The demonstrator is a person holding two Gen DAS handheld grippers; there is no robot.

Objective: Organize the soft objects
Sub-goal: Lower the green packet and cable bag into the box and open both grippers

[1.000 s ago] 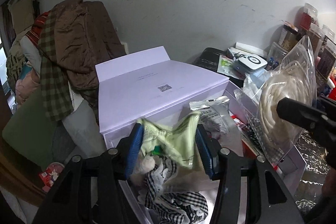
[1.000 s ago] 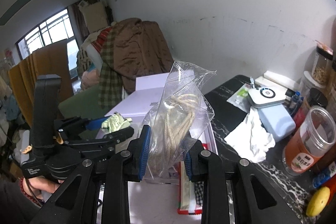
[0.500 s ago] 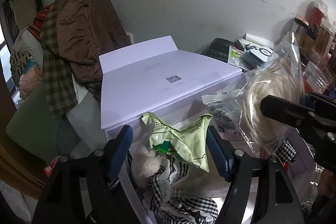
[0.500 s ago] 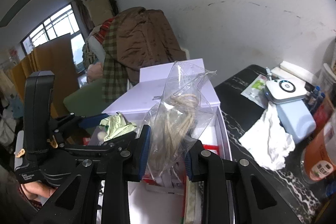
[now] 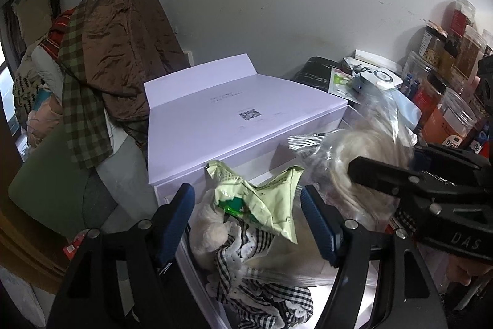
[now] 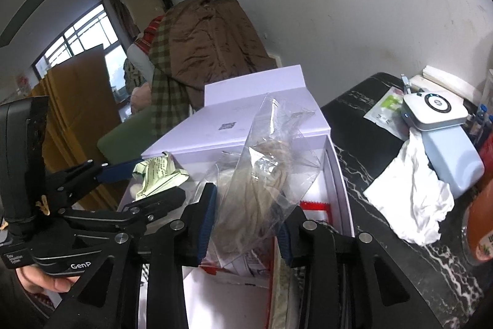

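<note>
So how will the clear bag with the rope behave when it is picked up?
Probably floppy: the bag is thin, creased film. Likely light, holding only a loose rope coil. Possibly slippery, since the film looks glossy.

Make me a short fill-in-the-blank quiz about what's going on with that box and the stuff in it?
1. The box has a lid coloured pale ____.
2. The clear bag between the right tool's opening jaws holds a coil of ____.
3. The fabric below the green packet has a black-and-white ____ pattern.

Missing words: purple; rope; checked
</note>
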